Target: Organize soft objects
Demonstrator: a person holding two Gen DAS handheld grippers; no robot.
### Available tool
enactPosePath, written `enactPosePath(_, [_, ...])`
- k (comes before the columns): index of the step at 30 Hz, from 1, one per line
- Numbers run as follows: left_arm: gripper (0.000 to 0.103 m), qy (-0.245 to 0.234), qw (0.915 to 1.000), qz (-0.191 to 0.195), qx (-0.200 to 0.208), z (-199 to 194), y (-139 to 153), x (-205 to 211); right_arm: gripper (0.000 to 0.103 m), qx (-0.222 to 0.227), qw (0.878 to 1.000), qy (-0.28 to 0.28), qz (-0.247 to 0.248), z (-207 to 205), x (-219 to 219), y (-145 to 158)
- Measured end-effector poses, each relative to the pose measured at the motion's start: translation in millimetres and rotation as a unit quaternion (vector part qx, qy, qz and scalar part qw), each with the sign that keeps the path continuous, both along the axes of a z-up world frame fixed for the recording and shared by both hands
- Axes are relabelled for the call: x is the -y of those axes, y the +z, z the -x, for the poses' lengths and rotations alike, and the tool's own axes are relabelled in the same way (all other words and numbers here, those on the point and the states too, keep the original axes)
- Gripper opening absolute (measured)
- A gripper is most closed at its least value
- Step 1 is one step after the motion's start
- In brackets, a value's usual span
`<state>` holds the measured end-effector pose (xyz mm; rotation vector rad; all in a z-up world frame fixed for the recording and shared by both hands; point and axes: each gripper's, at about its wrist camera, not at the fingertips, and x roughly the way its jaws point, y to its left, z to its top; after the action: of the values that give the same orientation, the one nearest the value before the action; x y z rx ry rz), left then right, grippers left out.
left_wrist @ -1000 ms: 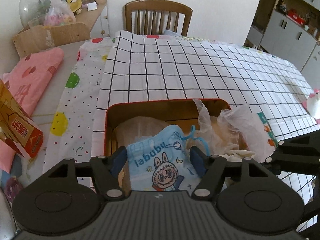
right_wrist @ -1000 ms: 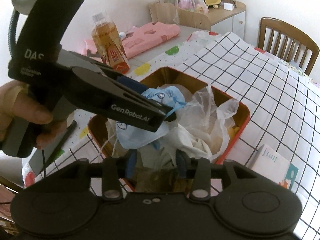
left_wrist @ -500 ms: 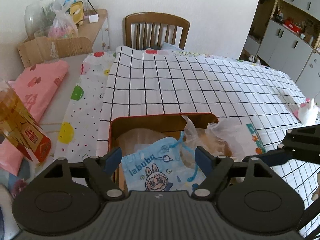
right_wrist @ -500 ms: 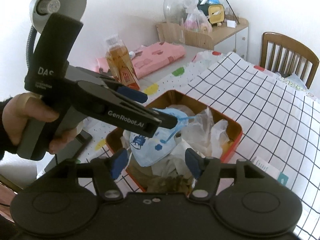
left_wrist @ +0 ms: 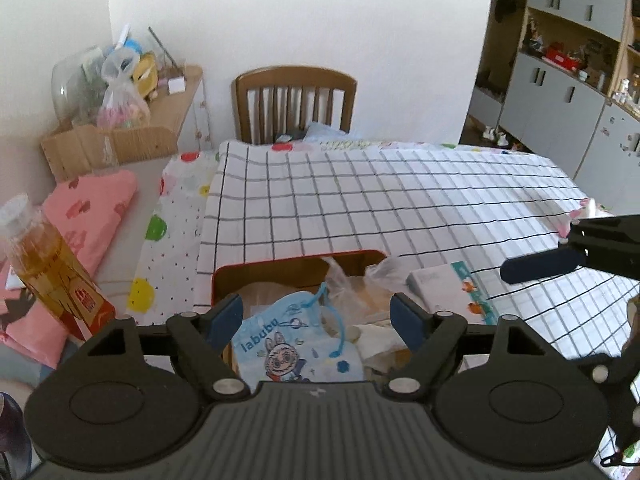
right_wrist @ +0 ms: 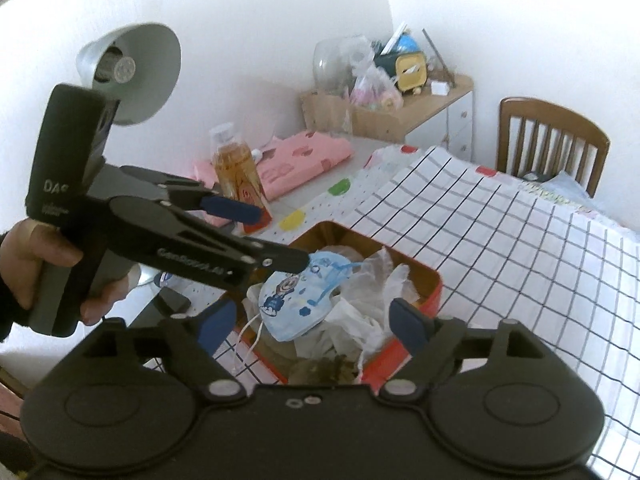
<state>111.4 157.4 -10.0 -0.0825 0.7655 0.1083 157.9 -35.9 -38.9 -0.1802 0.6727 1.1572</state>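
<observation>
A red-rimmed box point(left_wrist: 296, 258) point(right_wrist: 434, 280) sits on the checked tablecloth. In it lie a light blue "labubu" face mask point(left_wrist: 296, 350) point(right_wrist: 296, 300) and crumpled clear plastic bags point(left_wrist: 352, 280) point(right_wrist: 376, 280). My left gripper point(left_wrist: 318, 318) is open above the box, the mask lying loose between and below its fingers. In the right wrist view the left gripper point(right_wrist: 272, 236) hangs over the box's left edge. My right gripper point(right_wrist: 310, 320) is open and empty above the box's near side; one of its fingers point(left_wrist: 540, 264) shows at the right.
A bottle of amber drink point(left_wrist: 52, 272) point(right_wrist: 240, 176) stands left of the box. A pink folded cloth point(left_wrist: 92, 208) lies beyond it. A small white packet point(left_wrist: 444, 284) lies right of the box. A wooden chair point(left_wrist: 294, 104) stands at the far edge. A grey lamp point(right_wrist: 132, 68) is at left.
Both grippers have opened wide and pulled up and back from the box. The mask, held by the left gripper a second ago, now lies in the box.
</observation>
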Motion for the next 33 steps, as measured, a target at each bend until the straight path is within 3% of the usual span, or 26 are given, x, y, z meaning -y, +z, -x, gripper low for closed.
enactPosePath(14, [0.085, 0.001, 0.9986, -0.003, 0.053, 39.1, 31.2, 41.8, 0.103, 0.025, 0.994, -0.085, -0.068, 21.4, 64.0, 19.7])
enactPosePath(23, [0.085, -0.004, 0.9963, 0.001, 0.086, 57.3, 40.8, 72.7, 0.103, 0.055, 0.977, -0.177, -0.106, 36.7, 96.7, 17.2])
enactPosePath(27, [0.099, -0.008, 0.9951, -0.004, 0.099, 64.8, 43.6, 85.8, 0.103, 0.065, 0.967, -0.216, -0.115, 40.6, 106.7, 14.8])
enactPosePath(33, [0.1, -0.003, 0.9934, -0.007, 0.115, 72.8, 45.5, 98.4, 0.103, 0.096, 0.959, -0.243, -0.112, 57.6, 116.5, 9.8])
